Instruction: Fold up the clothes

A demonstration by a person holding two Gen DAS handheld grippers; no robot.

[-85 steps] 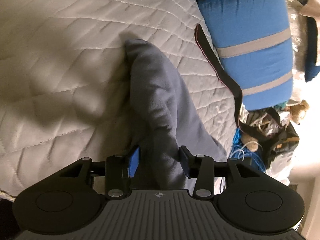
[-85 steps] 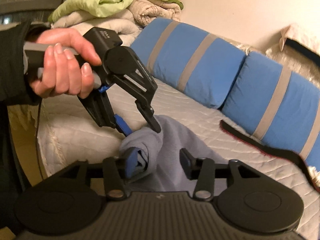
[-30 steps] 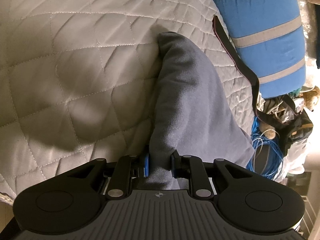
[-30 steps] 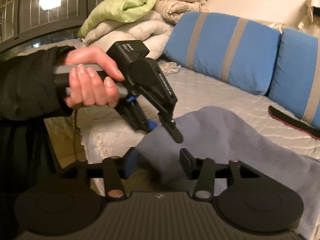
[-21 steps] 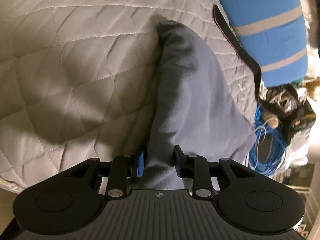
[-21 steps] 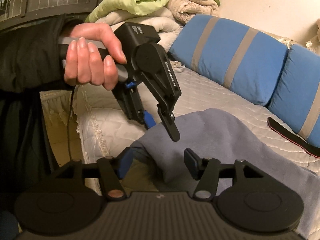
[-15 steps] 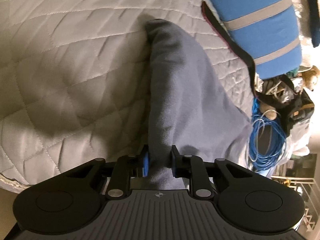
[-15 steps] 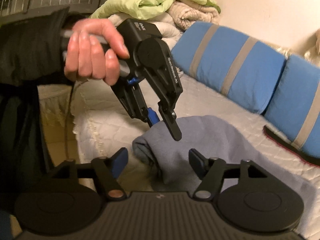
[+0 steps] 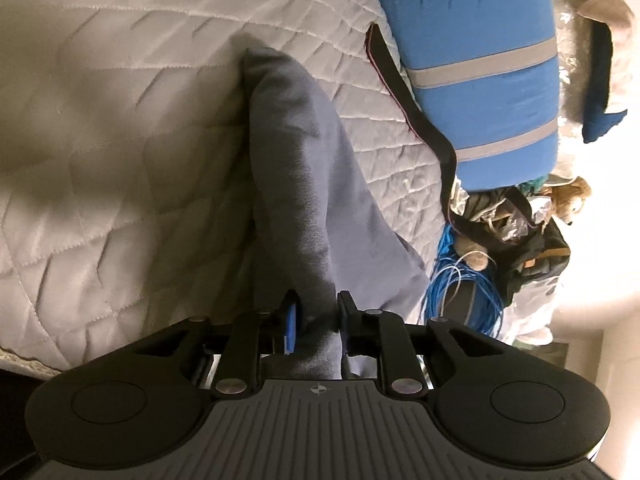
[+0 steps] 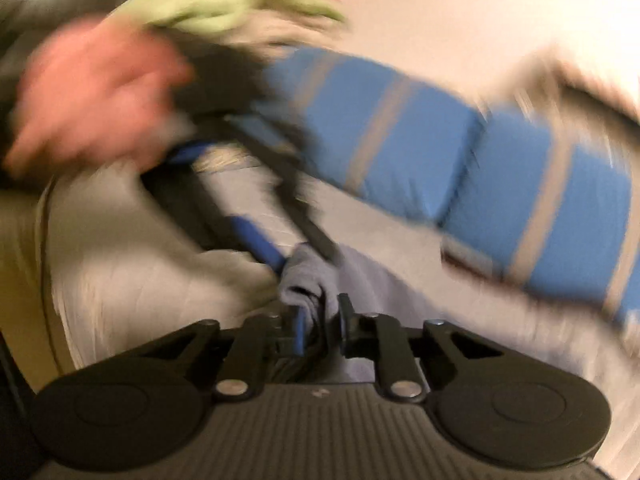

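Observation:
A grey-blue garment (image 9: 304, 184) lies in a long fold on the quilted bed (image 9: 120, 128). My left gripper (image 9: 316, 320) is shut on its near end. In the blurred right wrist view, my right gripper (image 10: 320, 320) is shut on a bunched corner of the same garment (image 10: 308, 276). The left gripper (image 10: 304, 256) shows there too, pinching the cloth just above the right one.
Blue cushions with grey stripes (image 9: 480, 60) (image 10: 460, 152) line the far side of the bed. A dark strap (image 9: 404, 92) lies beside them. Blue cable (image 9: 460, 280) and bags sit off the bed's end. Folded bedding (image 10: 240, 0) is piled behind.
My right gripper was open around the garment's edge and has closed on it. The right view now blurs with fast motion. The left gripper keeps its hold.

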